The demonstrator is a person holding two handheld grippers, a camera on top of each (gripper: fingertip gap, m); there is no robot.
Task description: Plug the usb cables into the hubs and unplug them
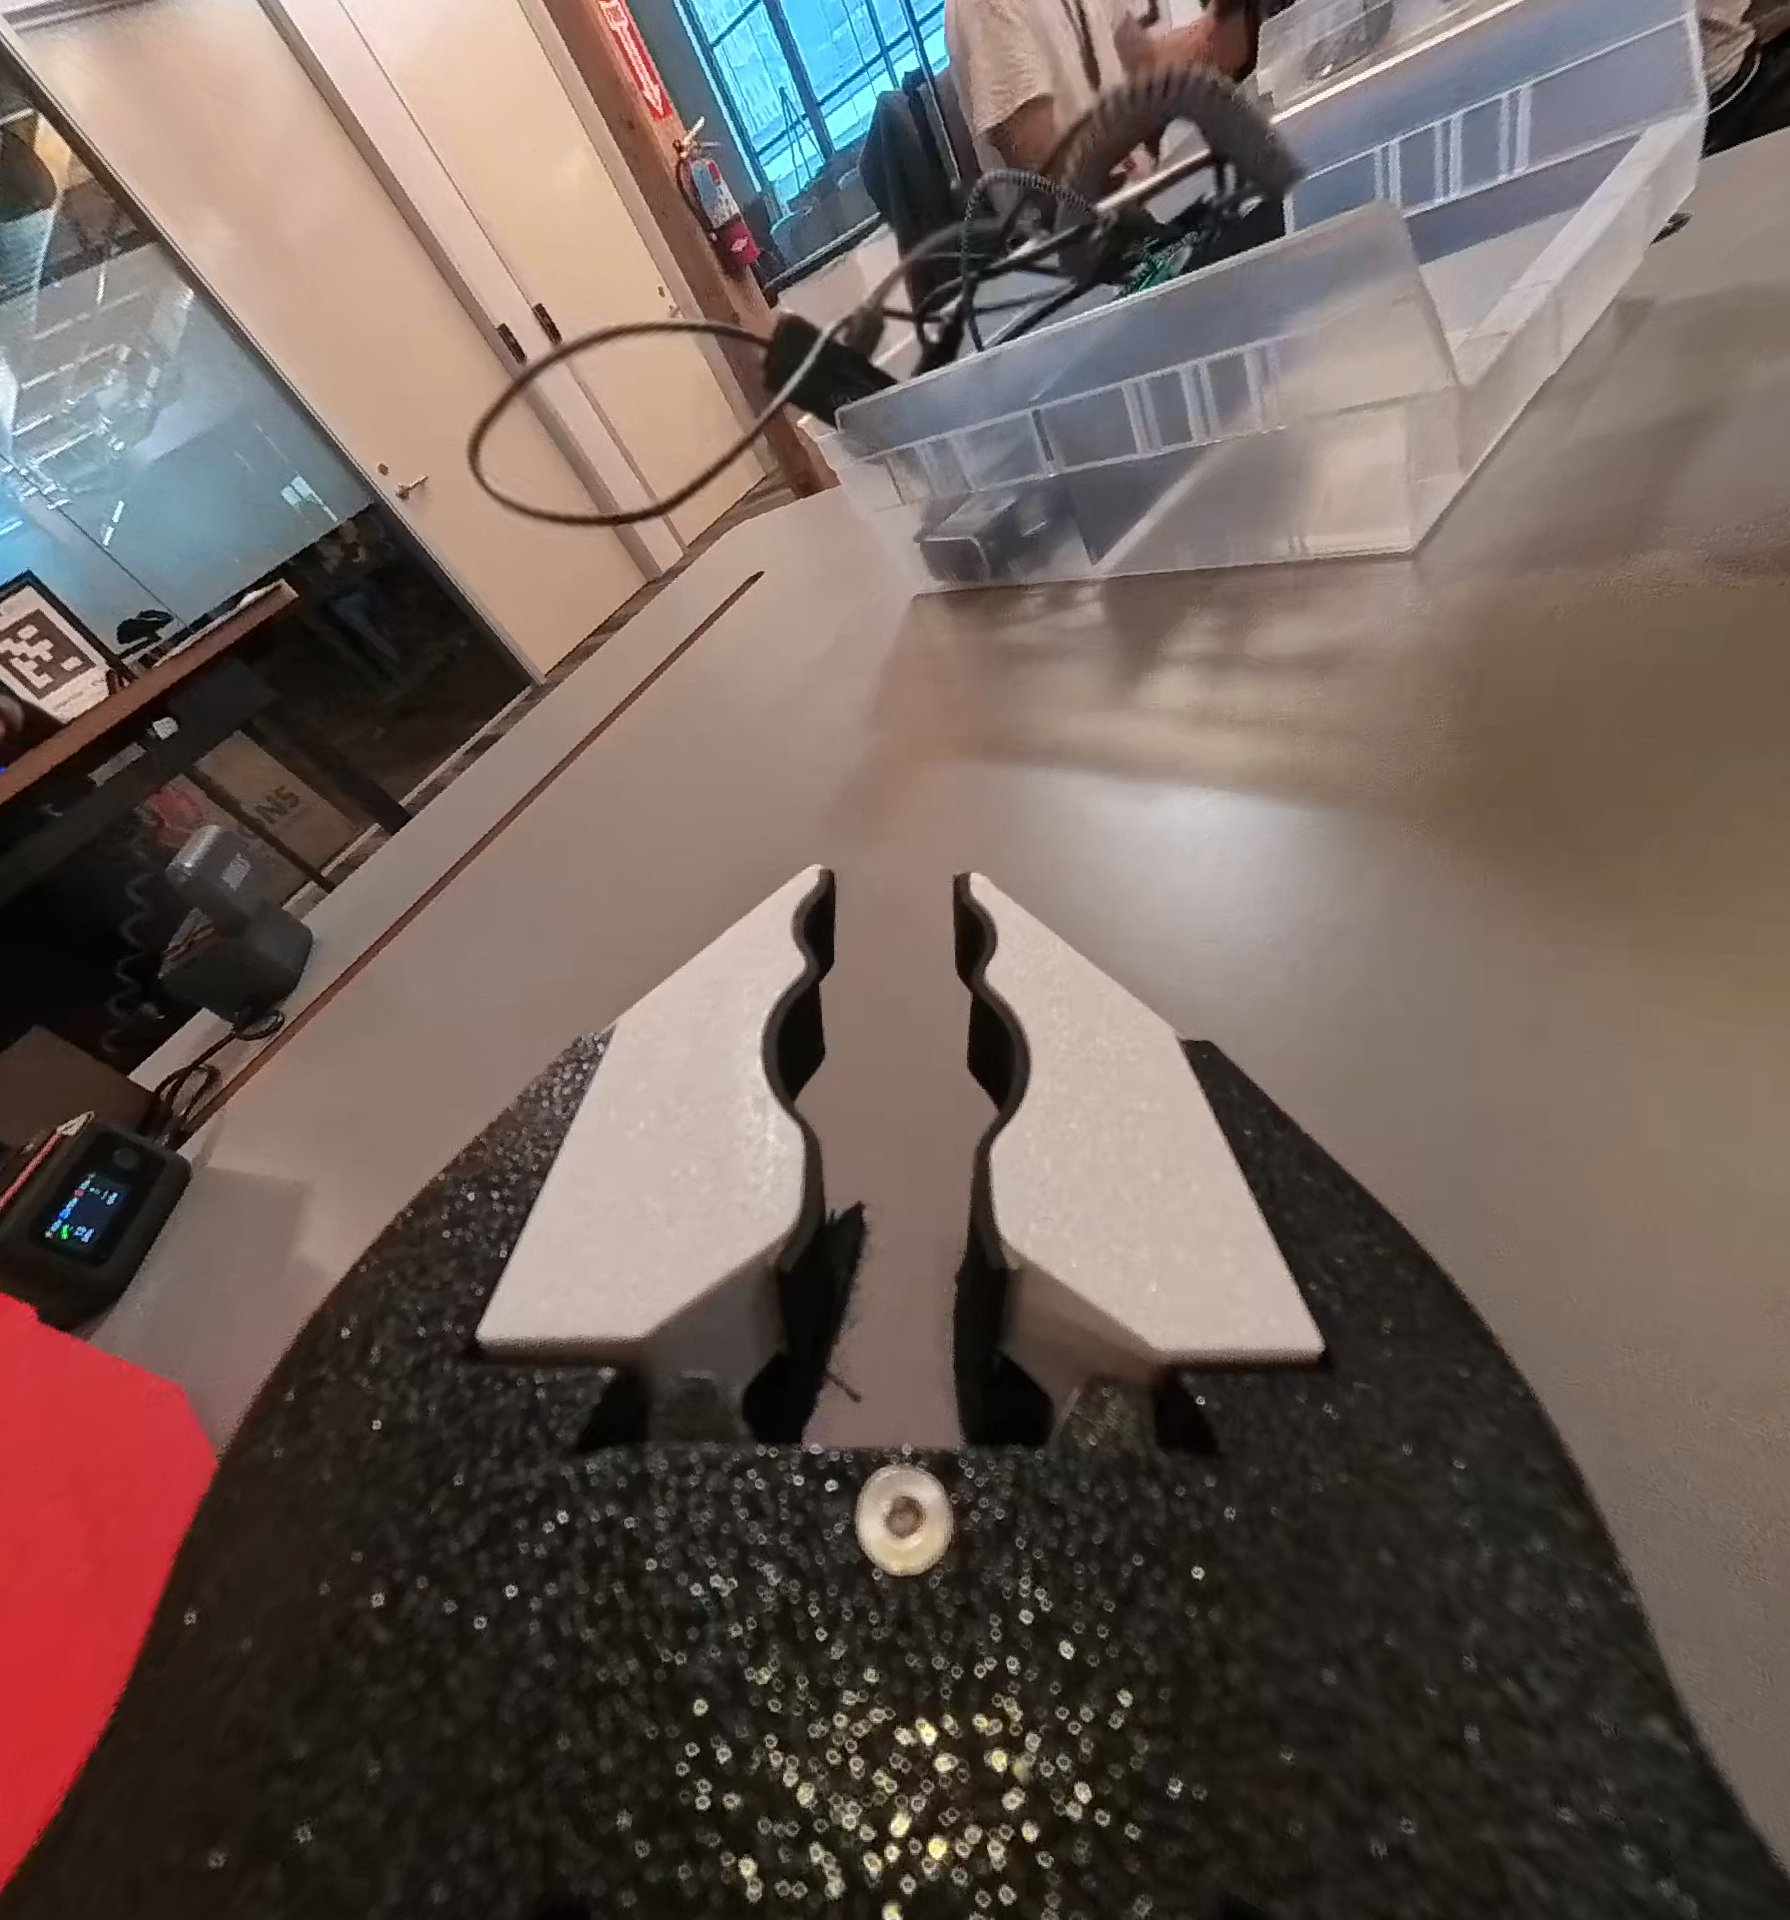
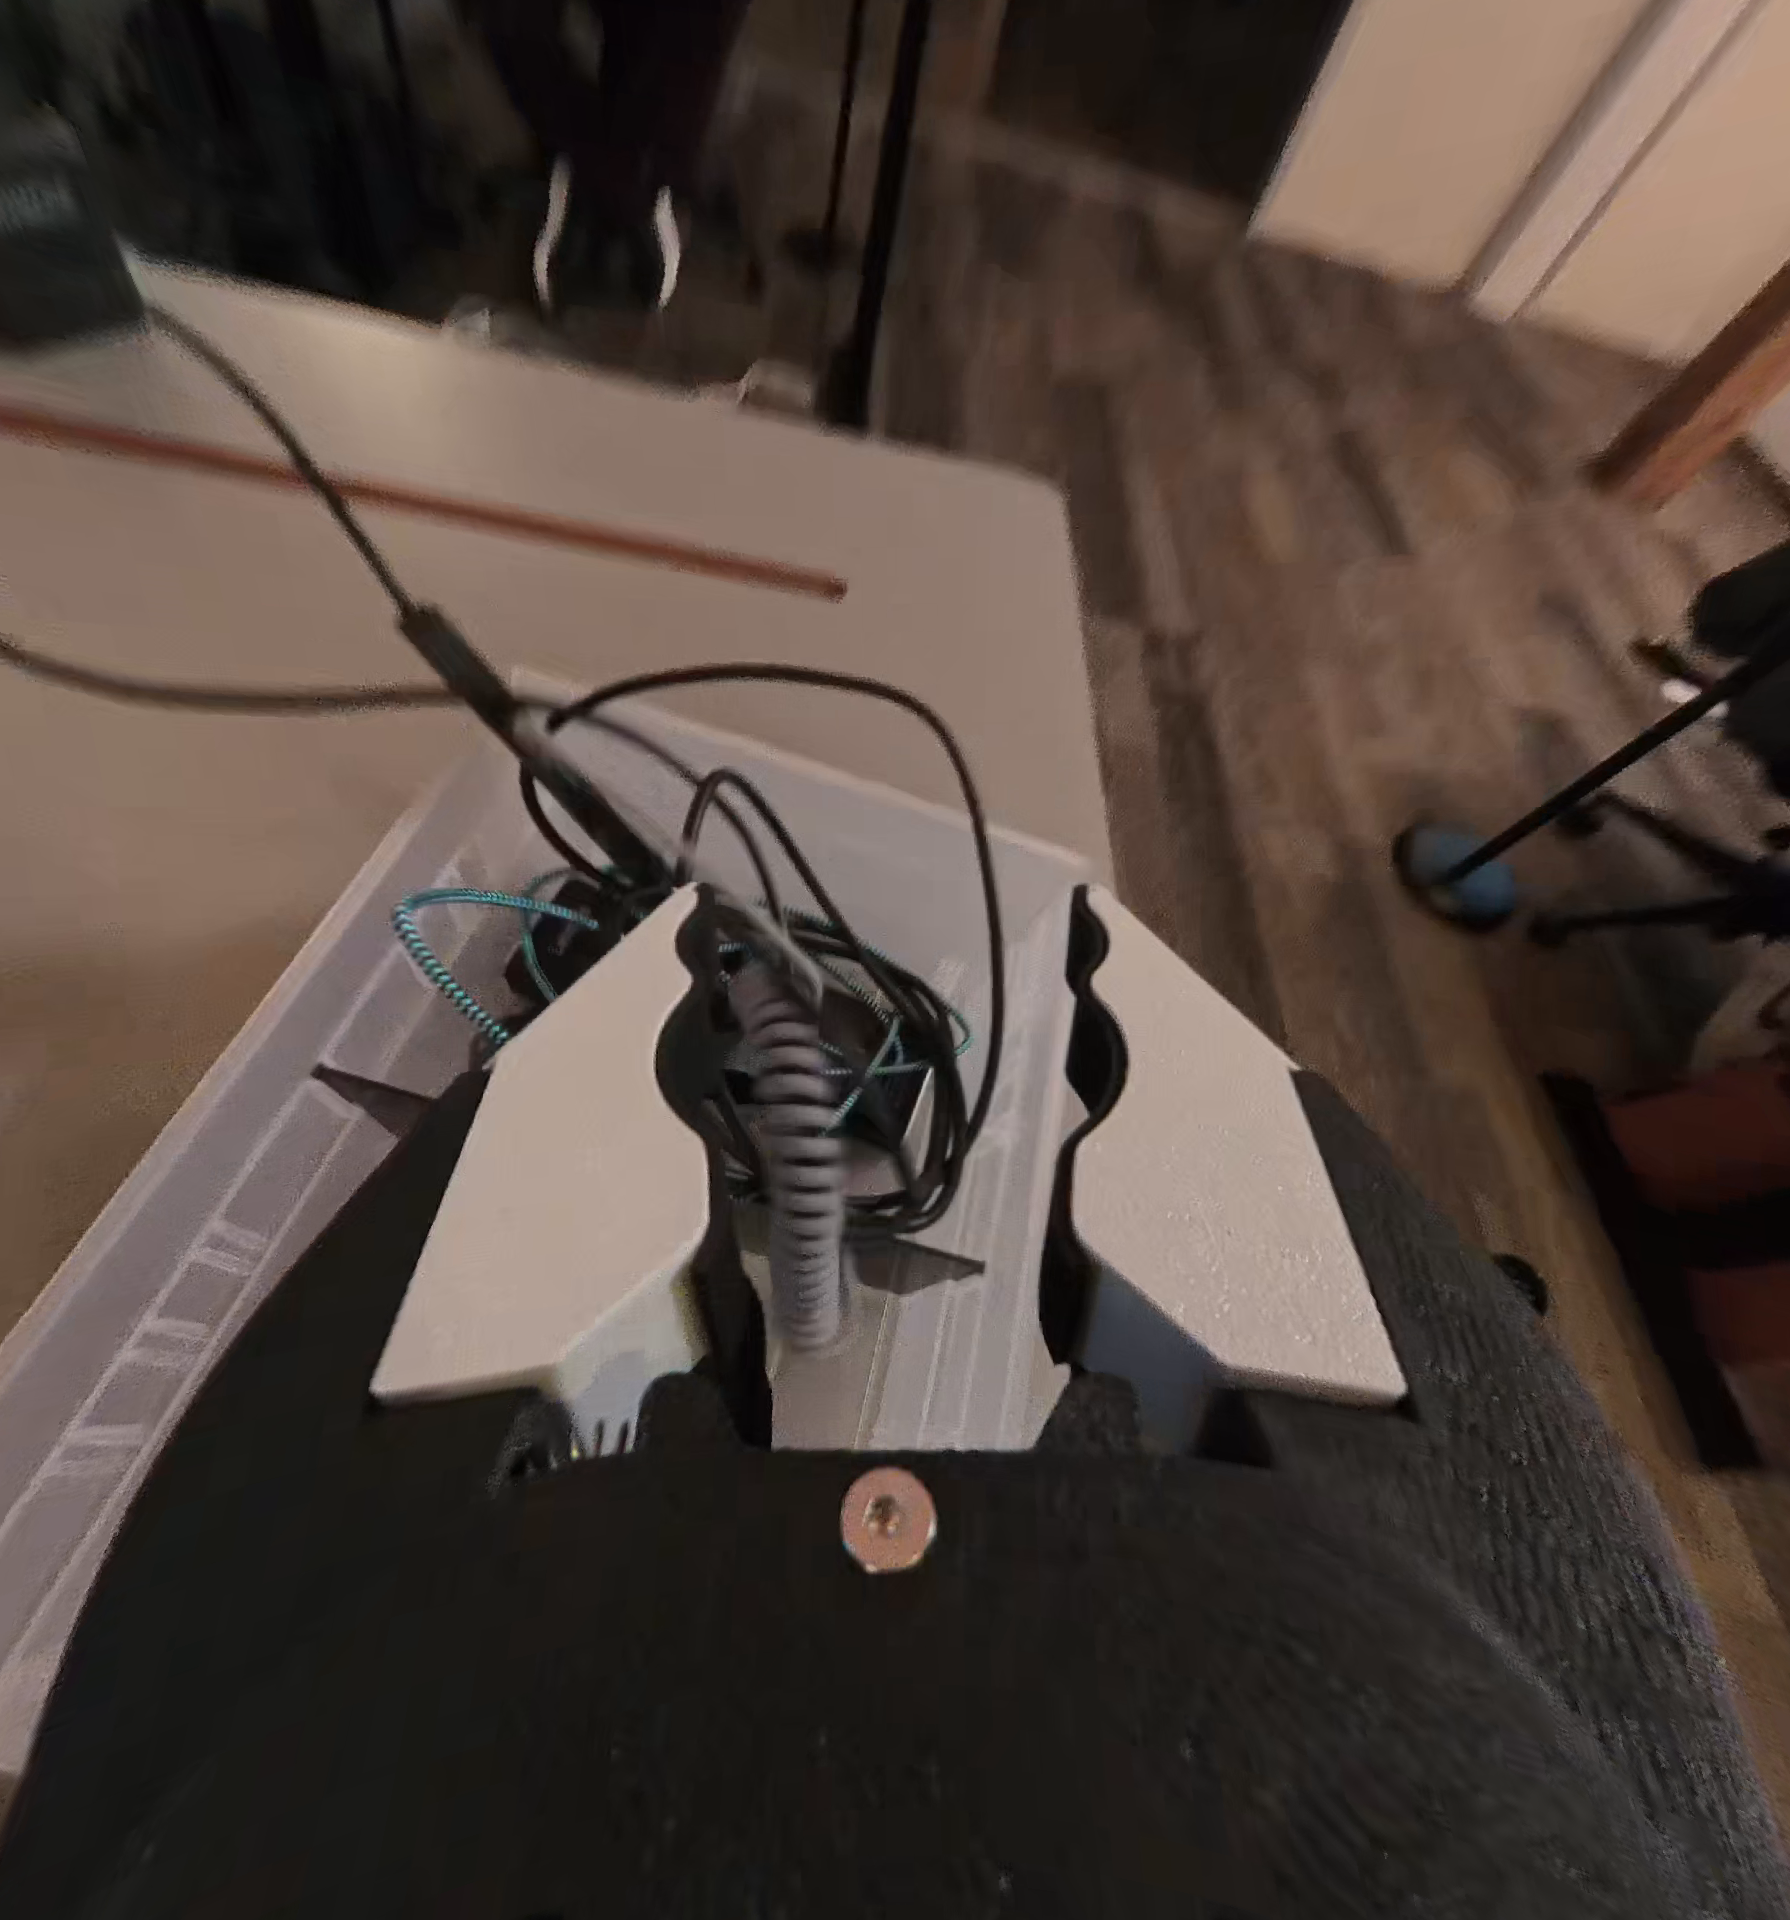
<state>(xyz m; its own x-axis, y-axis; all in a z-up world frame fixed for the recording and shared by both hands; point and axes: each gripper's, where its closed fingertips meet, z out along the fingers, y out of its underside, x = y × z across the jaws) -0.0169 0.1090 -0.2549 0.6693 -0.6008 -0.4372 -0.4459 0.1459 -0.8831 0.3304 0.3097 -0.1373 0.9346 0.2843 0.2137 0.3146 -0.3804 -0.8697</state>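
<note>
A clear plastic bin [image 1: 1286,416] stands on the grey table [image 1: 1286,935], far right in the left wrist view. It holds a tangle of cables. A thin black cable [image 1: 517,499] loops out over its left end, and a coiled grey cable [image 1: 1171,94] arches above it. A small dark box [image 1: 974,540] lies in its near corner. My left gripper [image 1: 893,883] hovers low over bare table, fingers slightly apart and empty. My right gripper [image 2: 888,896] is open above the bin [image 2: 195,1195]. The coiled grey cable [image 2: 803,1143] runs up between its fingers, beside black cables [image 2: 964,831] and a teal braided cable [image 2: 434,977].
A small device with a lit screen [image 1: 91,1205] and a red cloth [image 1: 39,1507] sit at the table's left edge. A person [image 1: 1026,73] stands behind the bin. In the right wrist view the table ends right of the bin, with floor and a black stand [image 2: 1597,790] beyond. Some 40 centimetres of space lies between my two pairs of fingers.
</note>
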